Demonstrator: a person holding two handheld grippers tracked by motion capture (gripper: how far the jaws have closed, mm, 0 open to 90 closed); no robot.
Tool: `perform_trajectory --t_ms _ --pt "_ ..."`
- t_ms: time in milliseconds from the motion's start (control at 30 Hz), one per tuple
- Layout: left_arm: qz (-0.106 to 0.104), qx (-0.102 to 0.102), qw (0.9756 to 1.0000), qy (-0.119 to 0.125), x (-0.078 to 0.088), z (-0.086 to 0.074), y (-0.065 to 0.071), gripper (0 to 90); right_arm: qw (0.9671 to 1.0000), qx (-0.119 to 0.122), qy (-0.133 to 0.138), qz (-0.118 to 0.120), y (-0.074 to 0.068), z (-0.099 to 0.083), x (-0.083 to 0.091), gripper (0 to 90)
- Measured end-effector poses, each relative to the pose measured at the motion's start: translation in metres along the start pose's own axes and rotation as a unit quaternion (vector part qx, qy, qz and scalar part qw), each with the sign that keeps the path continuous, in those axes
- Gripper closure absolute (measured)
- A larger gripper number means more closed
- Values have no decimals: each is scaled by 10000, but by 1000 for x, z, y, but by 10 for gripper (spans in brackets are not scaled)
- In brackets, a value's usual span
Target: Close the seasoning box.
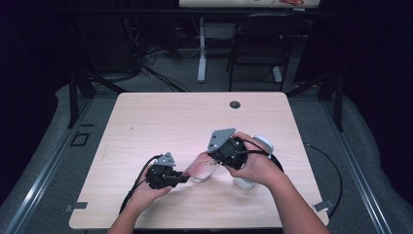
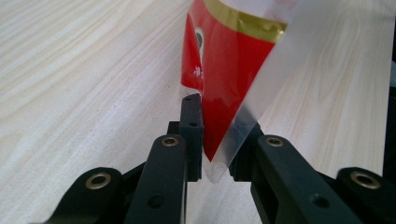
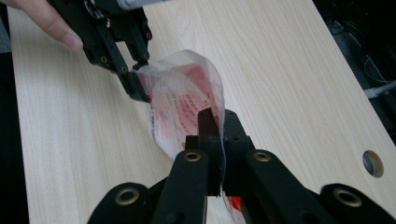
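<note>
**Pouch held at both ends, above the tabletop**

I am holding one clear plastic pouch (image 1: 200, 168) with red and gold print between my two tongs, and it is hanging just above the pale wood tabletop (image 1: 160, 122), on the side of the round cable hole (image 1: 235, 104) nearest me.

Left tongs (image 2: 215, 154): jaws are pinching a lower corner of the pouch, where the clear seam runs past the red print. They are not fully together; the film and its fold are filling the gap. I am gripping at the seam because, as I judge it, the film there is doubled and less likely to slip.

Right tongs (image 3: 218, 135): jaws are closed flat, nearly touching, on the thin edge at the opposite end of the pouch. In this view my left tongs (image 3: 135, 79) are showing beyond the pouch, clamped on its far corner.

The pouch is bowing between the two grips rather than lying taut, so the walls are bulging apart. My reading: opposed grips are for pulling the pouch open or flattening it.

A white object (image 1: 253, 163) is lying under my right hand (image 1: 255, 163), farther from the hole than the pouch; I cannot tell what it is.
</note>
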State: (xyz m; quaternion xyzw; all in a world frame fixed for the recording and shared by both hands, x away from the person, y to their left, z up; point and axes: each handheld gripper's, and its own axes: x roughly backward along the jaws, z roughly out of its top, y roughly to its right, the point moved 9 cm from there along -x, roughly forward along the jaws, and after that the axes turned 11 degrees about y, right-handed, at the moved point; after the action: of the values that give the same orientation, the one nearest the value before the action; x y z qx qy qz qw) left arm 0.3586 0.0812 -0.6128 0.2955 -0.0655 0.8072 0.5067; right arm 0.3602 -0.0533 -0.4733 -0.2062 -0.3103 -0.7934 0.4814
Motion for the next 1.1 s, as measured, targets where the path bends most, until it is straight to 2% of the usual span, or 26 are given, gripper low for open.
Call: perform_trajectory --t_ms 100,233,267,333,433,467,500,600,667,767,900,967,1000,1033,1067,1100 --pt "74 2 9999 -117 -5 -4 -1 787 9999 124 -34 12 -4 6 -6 889" --pt "225 -10 9997 -134 -5 -8 -3 724 9996 256 39 131 -12 17 -14 861" --pt "247 9 9996 -109 -4 -9 -3 691 9992 288 115 262 -17 21 -17 847" --pt "278 0 9996 -62 0 -9 -4 641 9988 304 196 332 -21 24 -20 817" --pt "264 125 9994 206 7 -3 -4 601 9981 296 340 410 -24 28 -22 775" --pt "300 44 9991 289 12 -1 -4 579 9977 347 424 388 -25 30 -23 736" --pt "300 44 9991 289 12 -1 -4 572 9977 347 424 388 -25 30 -23 736" --pt "402 -40 9987 317 17 -2 -4 553 9962 303 651 494 -30 36 -22 672" --pt "410 -55 9987 310 18 -2 -4 545 9956 291 753 481 -30 38 -21 649" --pt "436 -44 9981 427 21 -2 -4 524 9921 178 1131 515 -31 48 -15 594" --pt "509 -65 9977 450 26 -5 -6 515 9865 -54 1538 552 -30 55 0 589" --pt "544 -48 9973 490 28 -4 -6 507 9835 -211 1726 492 -26 54 9 589" --pt "530 -62 9972 528 29 -4 -6 507 9835 -211 1726 492 -26 54 9 589" --pt "520 -96 9973 517 31 -5 -6 504 9808 -330 1887 377 -22 52 18 586" --pt "517 -95 9971 556 32 -5 -5 504 9808 -330 1887 377 -22 52 18 586" --pt "523 -121 9971 542 35 -5 -5 503 9785 -419 1998 292 -19 48 26 586"
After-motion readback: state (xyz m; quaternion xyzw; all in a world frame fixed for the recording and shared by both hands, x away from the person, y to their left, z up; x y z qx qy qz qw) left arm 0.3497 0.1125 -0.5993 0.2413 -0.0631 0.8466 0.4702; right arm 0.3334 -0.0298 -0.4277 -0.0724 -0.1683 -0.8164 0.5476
